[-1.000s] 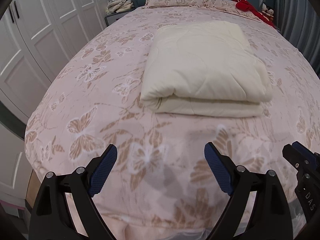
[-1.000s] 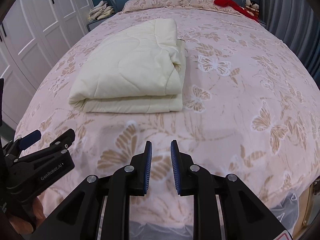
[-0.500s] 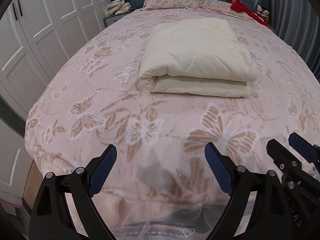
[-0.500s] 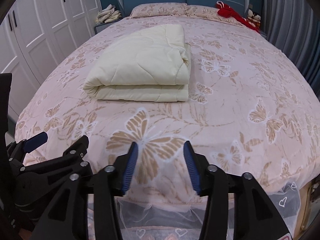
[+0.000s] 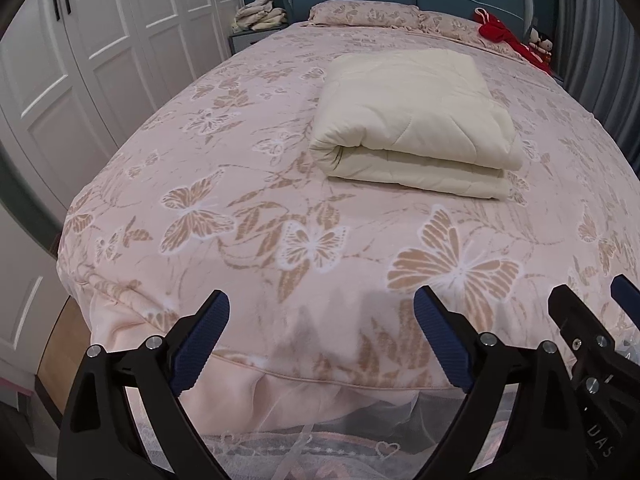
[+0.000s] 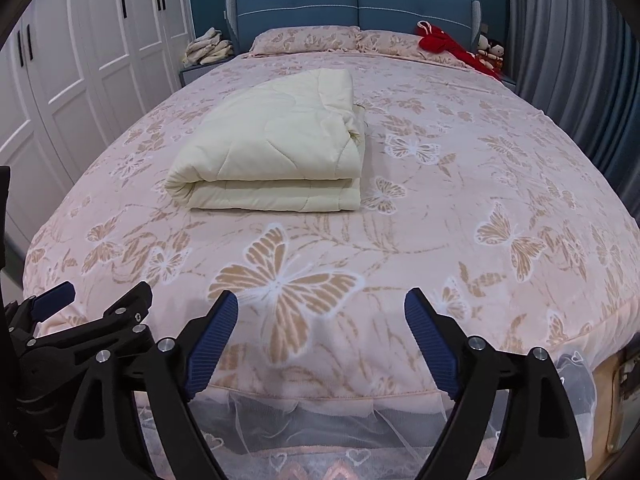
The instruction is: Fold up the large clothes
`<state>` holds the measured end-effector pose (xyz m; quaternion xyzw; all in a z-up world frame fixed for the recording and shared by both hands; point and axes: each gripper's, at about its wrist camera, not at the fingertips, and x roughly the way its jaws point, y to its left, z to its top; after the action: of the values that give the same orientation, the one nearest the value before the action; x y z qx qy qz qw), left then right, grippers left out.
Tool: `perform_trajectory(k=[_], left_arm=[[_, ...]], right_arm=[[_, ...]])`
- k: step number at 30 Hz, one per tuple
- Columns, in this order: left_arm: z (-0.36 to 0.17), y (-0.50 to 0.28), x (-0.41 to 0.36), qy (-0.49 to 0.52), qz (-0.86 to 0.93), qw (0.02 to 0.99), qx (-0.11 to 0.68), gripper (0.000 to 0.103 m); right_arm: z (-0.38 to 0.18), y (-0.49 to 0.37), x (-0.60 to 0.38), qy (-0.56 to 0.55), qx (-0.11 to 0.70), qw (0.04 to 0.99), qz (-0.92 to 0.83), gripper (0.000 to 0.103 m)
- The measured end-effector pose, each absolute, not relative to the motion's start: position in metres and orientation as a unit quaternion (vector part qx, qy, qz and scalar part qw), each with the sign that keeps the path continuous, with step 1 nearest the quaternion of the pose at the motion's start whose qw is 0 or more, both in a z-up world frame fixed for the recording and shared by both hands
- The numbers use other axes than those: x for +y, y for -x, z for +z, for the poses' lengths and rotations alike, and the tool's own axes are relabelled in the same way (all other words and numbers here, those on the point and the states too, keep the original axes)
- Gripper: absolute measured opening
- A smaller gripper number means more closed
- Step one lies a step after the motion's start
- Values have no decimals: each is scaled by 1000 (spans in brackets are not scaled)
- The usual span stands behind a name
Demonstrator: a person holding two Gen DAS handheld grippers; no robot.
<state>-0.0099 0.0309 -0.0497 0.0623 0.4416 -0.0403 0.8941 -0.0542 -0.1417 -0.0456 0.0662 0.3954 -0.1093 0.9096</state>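
Observation:
A cream quilted comforter [image 5: 416,120] lies folded into a thick rectangle in the middle of the pink butterfly-print bed [image 5: 240,184]. It also shows in the right wrist view [image 6: 276,148], on the bed [image 6: 480,168]. My left gripper [image 5: 320,332] is open and empty, held off the foot edge of the bed, well short of the comforter. My right gripper [image 6: 320,332] is open and empty, beside the left one at the foot of the bed. Each gripper shows at the edge of the other's view.
White wardrobe doors [image 5: 100,40] line the left side. A blue headboard [image 6: 352,4] and pillows [image 6: 308,38] are at the far end, with red cloth and dolls [image 6: 444,46] at the far right. A nightstand holds folded items [image 6: 208,48]. Grey curtains [image 6: 580,60] hang on the right.
Both grippers have pulled back from the bed surface past its foot edge. The right gripper has gone from nearly shut to wide open. The folded comforter has not moved.

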Motion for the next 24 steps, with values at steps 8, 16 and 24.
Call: perform_trajectory(k=[8,16,24], left_arm=[[-48,20,31,-66,-35,901,428,91],[-43,29,27,-74,-30,908,411,91],[-39,35,30,-63,-20,917,393,91]], right_arm=[[-46,67,-141,-74,382,913,-121,85],[-44,76,-142,-73,373,916,-129,85],[-41,79,-141,-78,366,918,-128,85]])
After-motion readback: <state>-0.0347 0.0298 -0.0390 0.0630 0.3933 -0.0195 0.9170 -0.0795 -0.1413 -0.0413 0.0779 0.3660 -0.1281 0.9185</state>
